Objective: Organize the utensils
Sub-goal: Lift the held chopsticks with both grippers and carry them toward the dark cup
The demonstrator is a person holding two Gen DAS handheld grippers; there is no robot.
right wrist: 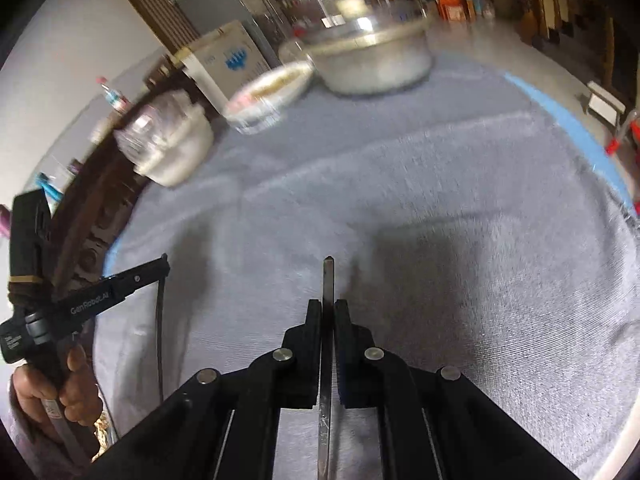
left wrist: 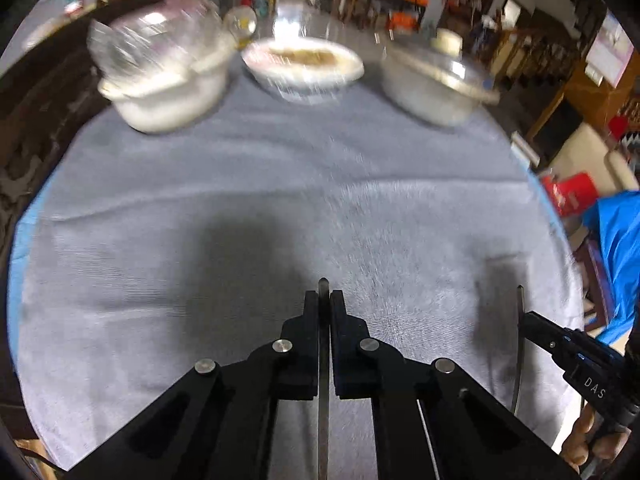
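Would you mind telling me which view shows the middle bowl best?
The left wrist view: the bowl sits near centre with its whole rim visible, though blurred. The right wrist view shows it smaller, off to the side.

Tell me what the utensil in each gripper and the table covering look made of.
Left utensil: thin grey strip with dull sheen, likely steel. Right utensil: same look, faint scratches, likely steel. Covering: grey cloth, matte, wrinkled, apparently woven or napped fabric.

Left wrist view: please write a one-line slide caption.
Left gripper clamps a metal utensil above grey cloth.
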